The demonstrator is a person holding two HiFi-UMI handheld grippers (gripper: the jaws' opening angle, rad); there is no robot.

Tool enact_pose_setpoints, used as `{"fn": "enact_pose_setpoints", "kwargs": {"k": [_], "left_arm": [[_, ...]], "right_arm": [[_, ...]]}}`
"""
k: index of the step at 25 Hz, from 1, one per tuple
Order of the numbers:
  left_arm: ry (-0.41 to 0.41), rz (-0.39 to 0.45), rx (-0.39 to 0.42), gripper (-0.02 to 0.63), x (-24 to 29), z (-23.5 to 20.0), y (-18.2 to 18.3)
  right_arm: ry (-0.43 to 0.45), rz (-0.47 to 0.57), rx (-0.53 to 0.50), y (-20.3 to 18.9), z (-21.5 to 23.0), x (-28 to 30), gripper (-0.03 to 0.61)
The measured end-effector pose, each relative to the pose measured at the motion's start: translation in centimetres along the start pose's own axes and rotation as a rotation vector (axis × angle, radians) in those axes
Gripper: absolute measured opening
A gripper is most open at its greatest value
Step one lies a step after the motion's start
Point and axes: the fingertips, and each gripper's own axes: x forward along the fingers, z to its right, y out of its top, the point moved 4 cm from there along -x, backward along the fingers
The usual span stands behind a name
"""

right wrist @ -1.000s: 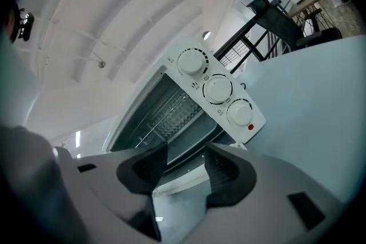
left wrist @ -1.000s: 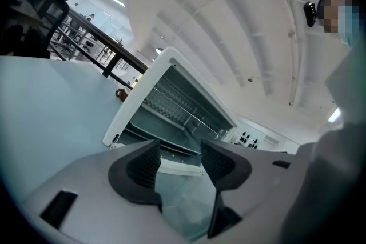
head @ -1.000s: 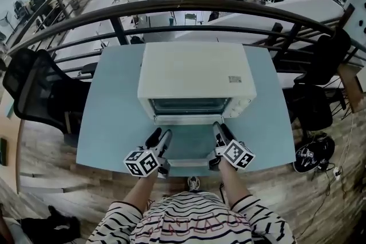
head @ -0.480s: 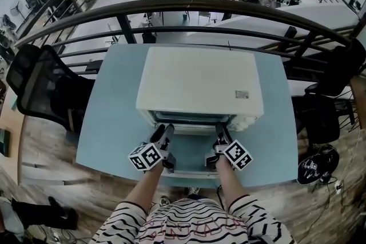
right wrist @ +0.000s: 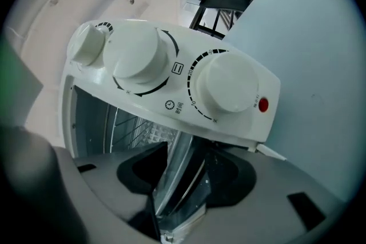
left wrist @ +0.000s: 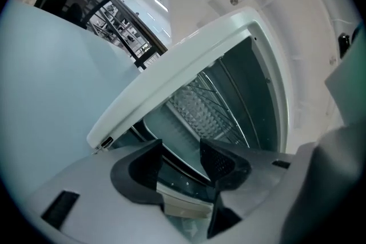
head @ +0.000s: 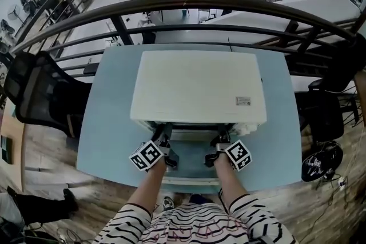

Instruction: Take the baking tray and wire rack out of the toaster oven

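A cream toaster oven point(head: 197, 86) stands on the light blue table point(head: 106, 123), and its glass door point(head: 191, 160) hangs open toward me. My left gripper point(head: 166, 132) is shut on the door's left edge and my right gripper point(head: 221, 135) on its right edge. In the left gripper view the glass door point(left wrist: 183, 180) runs between the jaws of that gripper point(left wrist: 180, 147). Behind it, inside the oven, lie the wire rack point(left wrist: 231, 106) and a patterned baking tray point(left wrist: 197, 107). The right gripper point(right wrist: 187, 149) straddles the door glass point(right wrist: 186, 180); rack wires point(right wrist: 123, 126) show behind.
Control knobs point(right wrist: 226, 86) sit on the oven's right front. The door handle point(head: 191, 181) reaches close to the table's near edge. A black office chair point(head: 34, 94) stands left of the table and a dark railing point(head: 189, 6) runs behind it.
The door has swung lower, and its handle now reaches farther toward me. Both grippers went down and outward with it and rolled. The head view now looks more from above the oven.
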Motion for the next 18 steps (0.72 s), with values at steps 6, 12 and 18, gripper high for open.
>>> {"fn": "enact_pose_setpoints", "kwargs": {"k": [6, 12, 18], "left_arm": [[-0.001, 0.012, -0.095, 0.202, 0.5, -0.2, -1.1], [0.008, 0.01, -0.123, 0.202, 1.2, -0.7, -1.1], [0.009, 0.022, -0.161, 0.202, 1.9, -1.1, -1.1]], "right_arm": [[-0.007, 0.01, 0.044, 0.4, 0.4, 1.3, 0.204], [-0.013, -0.009, 0.051, 0.2, 0.7, 1.7, 0.121], [0.004, -0.025, 0.07, 0.3, 0.7, 1.5, 0.101]]}}
